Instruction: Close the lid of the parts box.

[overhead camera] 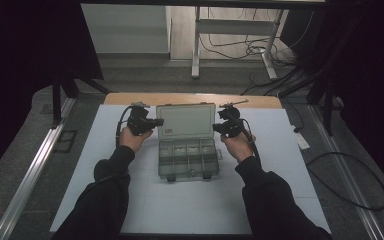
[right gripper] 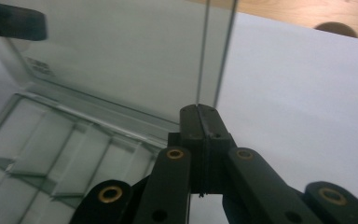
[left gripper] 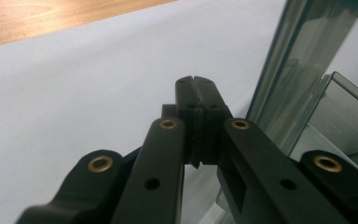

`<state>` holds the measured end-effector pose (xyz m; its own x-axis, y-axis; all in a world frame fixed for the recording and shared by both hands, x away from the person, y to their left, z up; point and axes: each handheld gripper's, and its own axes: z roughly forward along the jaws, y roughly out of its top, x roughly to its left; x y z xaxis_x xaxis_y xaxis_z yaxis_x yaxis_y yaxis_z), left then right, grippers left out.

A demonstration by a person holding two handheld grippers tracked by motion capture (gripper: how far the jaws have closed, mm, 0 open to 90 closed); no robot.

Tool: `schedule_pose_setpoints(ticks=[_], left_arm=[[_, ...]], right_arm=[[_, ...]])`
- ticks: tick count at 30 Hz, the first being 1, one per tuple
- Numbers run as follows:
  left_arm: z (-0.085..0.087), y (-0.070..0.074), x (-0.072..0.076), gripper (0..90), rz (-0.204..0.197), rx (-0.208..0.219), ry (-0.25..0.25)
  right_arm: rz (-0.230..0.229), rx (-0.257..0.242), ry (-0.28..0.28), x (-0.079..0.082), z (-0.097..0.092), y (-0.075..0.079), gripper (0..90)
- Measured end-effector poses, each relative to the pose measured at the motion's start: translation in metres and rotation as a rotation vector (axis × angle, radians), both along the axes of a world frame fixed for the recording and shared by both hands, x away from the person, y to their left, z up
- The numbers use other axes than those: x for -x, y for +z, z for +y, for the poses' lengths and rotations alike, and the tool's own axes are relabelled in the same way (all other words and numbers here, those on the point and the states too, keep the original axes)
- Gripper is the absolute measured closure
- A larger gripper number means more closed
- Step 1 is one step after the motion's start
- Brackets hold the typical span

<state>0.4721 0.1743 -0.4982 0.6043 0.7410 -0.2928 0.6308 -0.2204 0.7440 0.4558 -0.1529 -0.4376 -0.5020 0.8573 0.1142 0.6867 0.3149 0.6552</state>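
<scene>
One clear compartment box lies between our two hand-held grippers, lid standing upright. Left hand-held gripper and right hand-held gripper flank the lid edges, both clenched on nothing. We judge the lid-handling step is in hand; next calls for even pushes. White bench around; nothing obstructs.

White mat over wooden table; cables on floor behind.
</scene>
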Motion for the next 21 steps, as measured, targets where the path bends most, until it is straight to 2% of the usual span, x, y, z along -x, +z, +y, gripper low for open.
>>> schedule_pose_setpoints(ticks=[5,8,12,21], left_arm=[[-0.001,0.004,0.005,88.5,-0.009,-0.013,-0.014],[-0.002,0.006,0.008,88.5,-0.01,-0.016,-0.022],[-0.003,0.008,0.011,88.5,-0.013,-0.022,-0.027],[-0.005,0.012,0.018,88.5,-0.019,-0.038,-0.038]], right_arm=[[-0.019,-0.012,0.04,0.004,0.001,0.002,88.9],[-0.017,-0.036,0.051,0.007,0.0,0.003,88.9],[-0.024,-0.037,0.073,0.011,-0.002,0.005,88.9],[-0.029,-0.052,0.093,0.02,-0.011,0.01,88.9]])
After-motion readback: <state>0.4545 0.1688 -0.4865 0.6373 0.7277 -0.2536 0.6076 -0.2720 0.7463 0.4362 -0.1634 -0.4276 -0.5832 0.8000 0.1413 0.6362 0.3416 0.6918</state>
